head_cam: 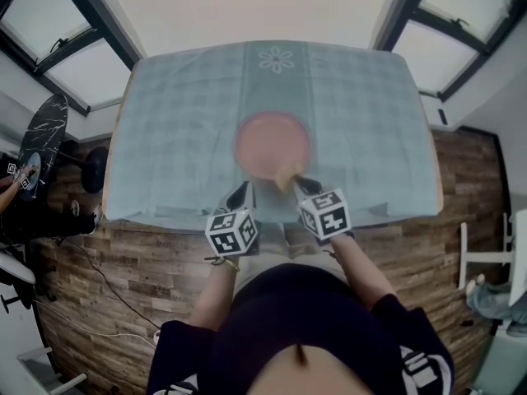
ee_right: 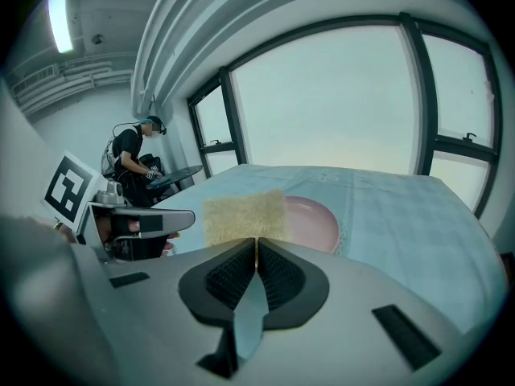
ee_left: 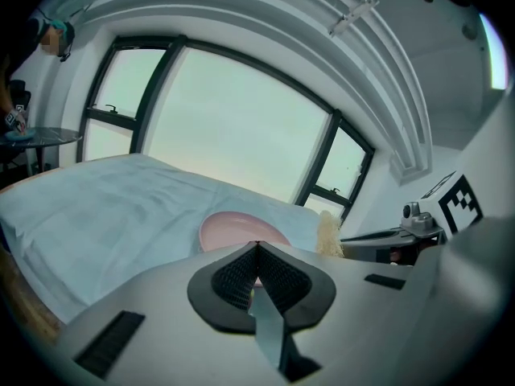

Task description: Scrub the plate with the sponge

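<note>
A round pink plate (head_cam: 272,141) lies on the light blue tablecloth (head_cam: 181,122), near the table's front edge. My left gripper (head_cam: 244,189) is at the plate's near left rim. In the left gripper view its jaws meet at the tips (ee_left: 257,245), with a sliver of pink rim between the pads and the plate (ee_left: 237,230) just beyond. My right gripper (head_cam: 295,184) is shut on a tan sponge (head_cam: 286,174), held upright over the plate's near edge. In the right gripper view the sponge (ee_right: 241,214) sticks up from the jaws, with the plate (ee_right: 314,219) behind it.
The table's front edge (head_cam: 272,216) runs just under both grippers, above a wooden floor. Another person (ee_right: 133,155) works at a dark round table (head_cam: 41,142) far left. A white chair (head_cam: 486,257) stands at the right. Windows line the back.
</note>
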Motion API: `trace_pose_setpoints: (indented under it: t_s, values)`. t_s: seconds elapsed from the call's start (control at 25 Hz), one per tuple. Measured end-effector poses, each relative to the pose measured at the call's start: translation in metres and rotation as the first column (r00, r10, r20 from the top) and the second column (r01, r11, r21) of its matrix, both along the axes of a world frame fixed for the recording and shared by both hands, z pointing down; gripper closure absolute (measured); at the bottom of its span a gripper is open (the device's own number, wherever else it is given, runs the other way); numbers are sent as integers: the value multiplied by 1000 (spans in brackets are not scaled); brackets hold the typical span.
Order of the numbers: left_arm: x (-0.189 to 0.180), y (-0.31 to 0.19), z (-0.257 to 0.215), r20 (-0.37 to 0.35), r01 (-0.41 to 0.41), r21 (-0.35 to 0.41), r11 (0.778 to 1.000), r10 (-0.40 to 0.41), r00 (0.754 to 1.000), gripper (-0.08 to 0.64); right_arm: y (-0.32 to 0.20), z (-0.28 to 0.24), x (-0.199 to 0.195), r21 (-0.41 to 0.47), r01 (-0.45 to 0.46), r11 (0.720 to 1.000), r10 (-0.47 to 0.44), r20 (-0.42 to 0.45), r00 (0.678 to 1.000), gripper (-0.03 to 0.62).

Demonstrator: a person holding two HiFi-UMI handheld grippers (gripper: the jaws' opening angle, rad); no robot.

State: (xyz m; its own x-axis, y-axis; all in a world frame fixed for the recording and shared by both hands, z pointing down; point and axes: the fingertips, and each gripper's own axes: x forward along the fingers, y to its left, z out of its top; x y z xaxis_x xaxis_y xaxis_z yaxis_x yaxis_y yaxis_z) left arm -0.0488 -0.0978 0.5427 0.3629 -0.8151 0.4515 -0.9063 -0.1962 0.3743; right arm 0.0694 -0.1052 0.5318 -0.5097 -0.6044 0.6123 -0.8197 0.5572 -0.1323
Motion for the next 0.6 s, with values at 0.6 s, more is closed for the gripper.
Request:
trace_pose_setpoints:
  t_s: [0.6]
  values:
    - [10, 20, -21, -64, -23, -4, 1000, 23, 998, 554, 20, -17, 7, 0, -43, 999, 43, 85, 995, 571]
